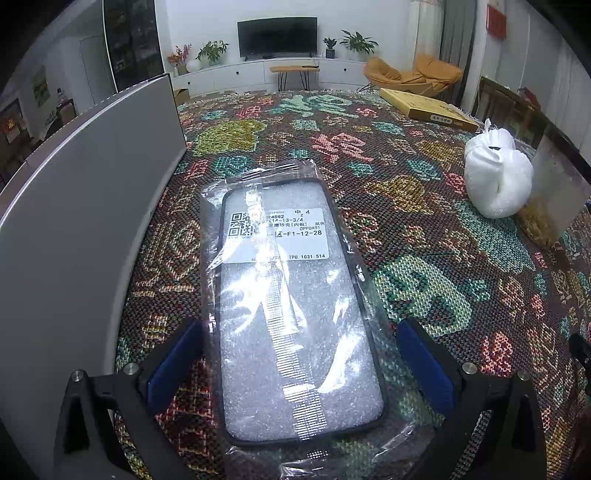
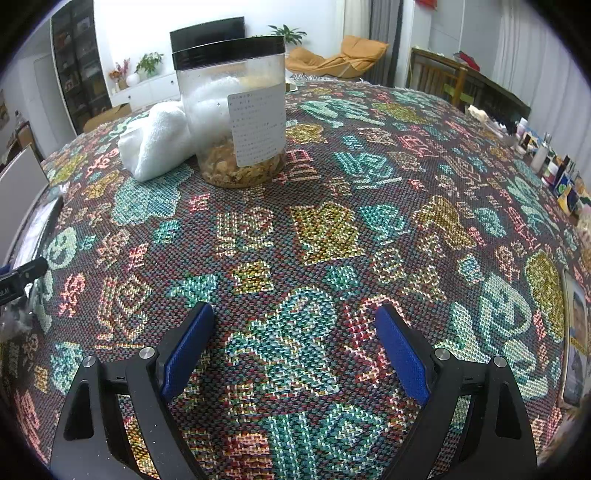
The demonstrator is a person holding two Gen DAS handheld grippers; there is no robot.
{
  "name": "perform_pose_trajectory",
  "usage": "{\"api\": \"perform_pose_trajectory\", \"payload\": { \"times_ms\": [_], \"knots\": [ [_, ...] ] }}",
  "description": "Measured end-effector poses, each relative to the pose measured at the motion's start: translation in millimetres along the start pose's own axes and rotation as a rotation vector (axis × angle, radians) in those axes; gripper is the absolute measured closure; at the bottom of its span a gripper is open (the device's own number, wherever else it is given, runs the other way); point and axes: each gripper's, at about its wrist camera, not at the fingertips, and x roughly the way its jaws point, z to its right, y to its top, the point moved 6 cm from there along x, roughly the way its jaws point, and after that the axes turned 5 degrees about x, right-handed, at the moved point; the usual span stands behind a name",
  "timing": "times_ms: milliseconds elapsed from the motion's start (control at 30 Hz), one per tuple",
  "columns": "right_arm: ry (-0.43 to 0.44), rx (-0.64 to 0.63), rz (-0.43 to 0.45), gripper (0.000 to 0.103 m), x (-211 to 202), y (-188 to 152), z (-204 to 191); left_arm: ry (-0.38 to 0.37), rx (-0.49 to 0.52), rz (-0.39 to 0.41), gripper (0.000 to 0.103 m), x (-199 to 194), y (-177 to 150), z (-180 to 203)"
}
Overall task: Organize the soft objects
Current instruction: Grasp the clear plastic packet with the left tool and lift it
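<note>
Left gripper (image 1: 299,354) fingers spread wide, straddling a bagged phone case (image 1: 291,306) flat on the patterned desk (image 1: 424,258), pads clear of it; grey panel (image 1: 85,206) beside the left finger. Right gripper (image 2: 295,350) fingers spread over bare cloth; white towel (image 2: 155,144) and lidded jar (image 2: 236,110) well ahead, touching

A white wall (image 1: 332,14) runs across the far side, with a dark television (image 1: 277,37) on a long white cabinet (image 1: 240,74) and potted plants (image 1: 212,50) beside it. A small wooden side table (image 1: 294,69) on thin black legs stands in front. To the right, an orange lounge chair (image 1: 410,75) sits by grey curtains (image 1: 452,37). On the left is a tall dark display cabinet (image 1: 133,40). A patterned woven cloth (image 2: 325,229) covers the big table, wooden chairs (image 2: 436,74) along its right edge.
</note>
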Motion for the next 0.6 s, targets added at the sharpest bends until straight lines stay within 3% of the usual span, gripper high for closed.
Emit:
{"api": "perform_pose_trajectory", "payload": {
  "times_ms": [100,200,267,367,433,533,600],
  "knots": [
    [0.078,-0.023,-0.015,0.013,-8.1,17.2,-28.6,0.0,0.0,0.0,0.0,0.0,-0.1,-0.1],
    [0.221,0.006,0.043,0.013,-25.4,58.2,-72.6,0.0,0.0,0.0,0.0,-0.1,-0.2,-0.4],
    [0.254,0.018,0.055,0.013,-21.4,89.7,-99.4,0.0,0.0,0.0,0.0,-0.1,-0.2,-0.3],
    [0.183,-0.032,0.05,0.013,6.1,127.2,-131.3,0.0,0.0,0.0,0.0,-0.2,-0.2,-0.4],
    [0.078,-0.09,0.011,0.013,34.2,138.6,-142.7,0.0,0.0,0.0,0.0,-0.1,-0.2,-0.1],
    [-0.052,-0.189,-0.063,0.014,72.6,136.2,-149.4,0.0,0.0,0.0,0.0,-0.1,-0.2,-0.1],
    [-0.062,-0.208,-0.115,0.02,91.6,130.4,-147.7,0.0,0.0,0.0,0.0,-0.1,-0.2,-0.1]
  ]
}}
